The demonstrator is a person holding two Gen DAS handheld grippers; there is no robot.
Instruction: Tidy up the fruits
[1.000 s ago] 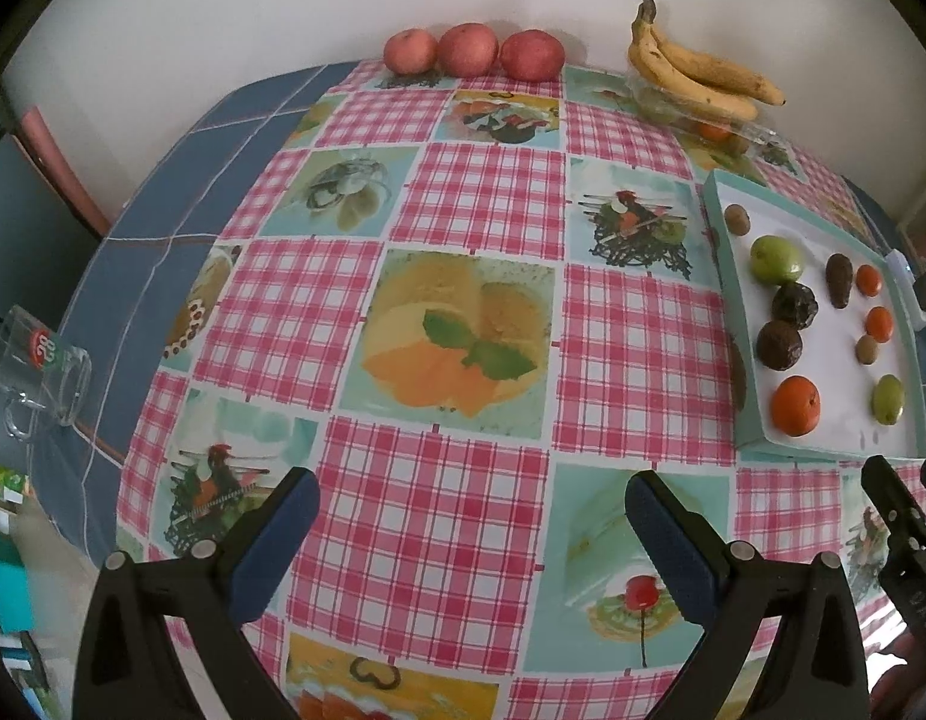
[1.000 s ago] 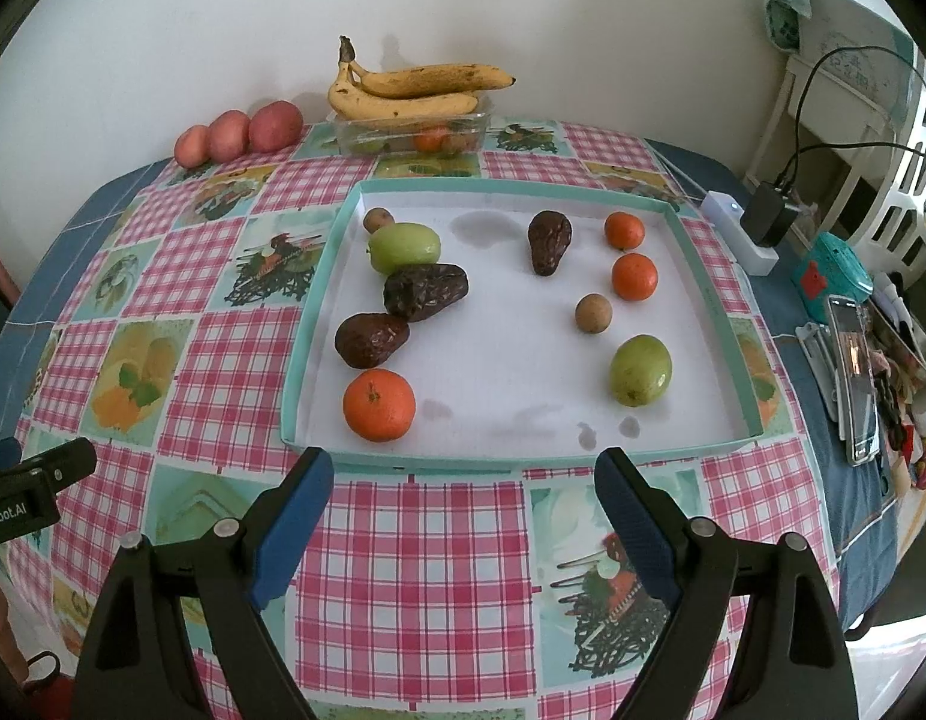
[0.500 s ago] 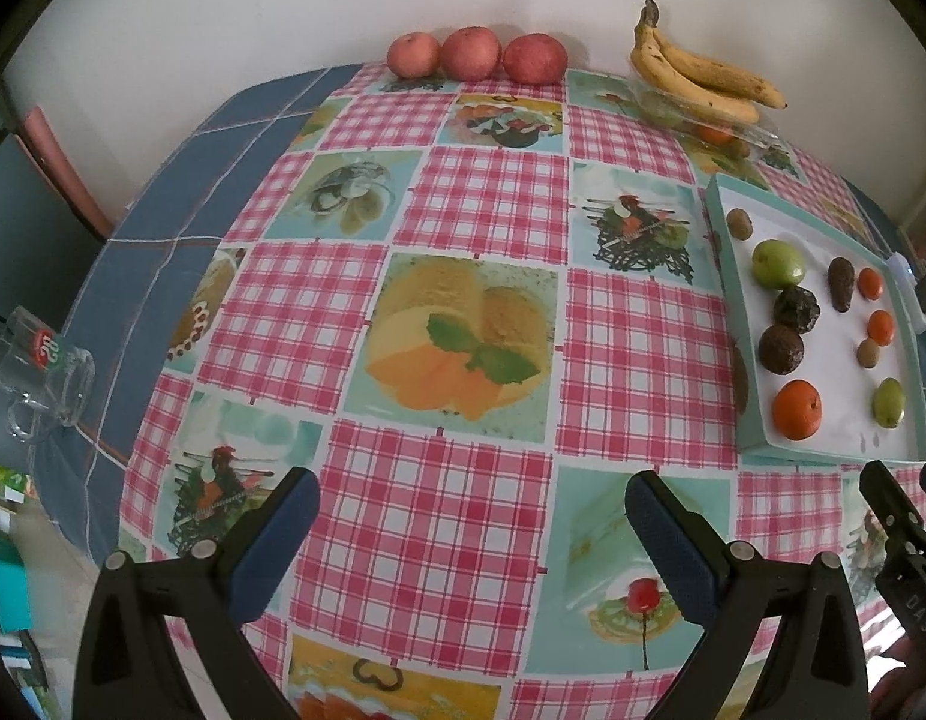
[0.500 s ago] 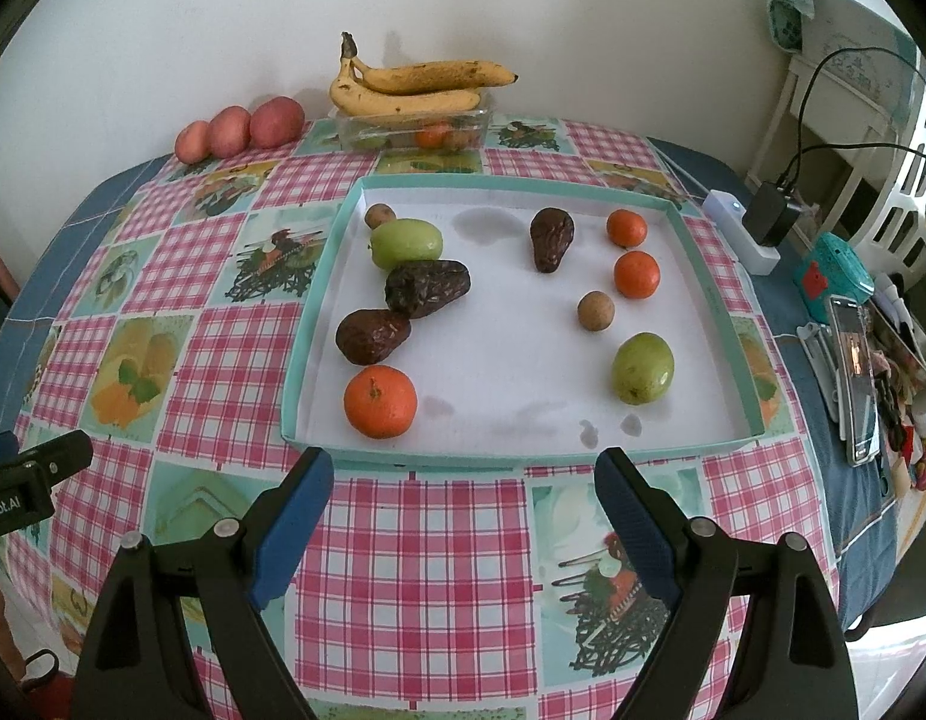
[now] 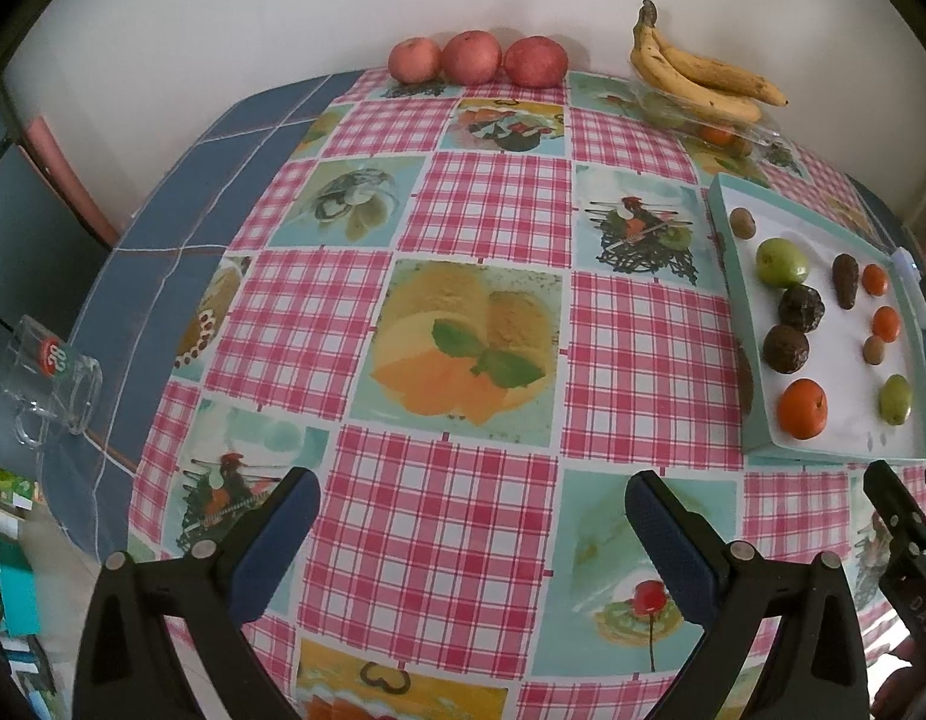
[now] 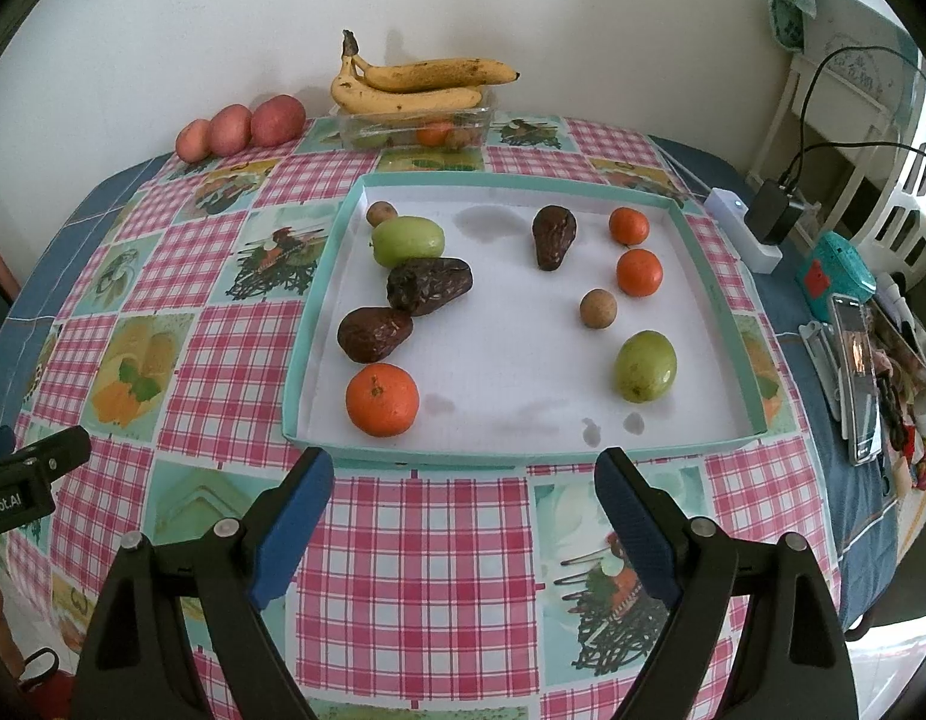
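Note:
A shallow teal tray [image 6: 319, 294] with a white floor holds scattered fruit: a big orange [image 6: 382, 399], three dark avocados [image 6: 374, 333], two green fruits [image 6: 645, 366], two small oranges [image 6: 639, 272] and two small brown fruits [image 6: 598, 308]. My right gripper [image 6: 463, 486] hovers open just in front of the tray's near edge, empty. My left gripper [image 5: 472, 507] is open and empty over the checked tablecloth, left of the tray [image 5: 730, 276]. Three red apples [image 5: 475, 57] and a banana bunch [image 5: 697, 75] lie by the wall.
The bananas rest on a clear box [image 6: 415, 126] with more fruit inside. A glass mug [image 5: 49, 375] lies at the table's left edge. A power strip [image 6: 745, 228], charger, phone [image 6: 856, 360] and clutter crowd the right edge.
Both views have shifted slightly, with the fruit and tray sitting a little lower in frame. Both grippers stay open and nothing has been picked up.

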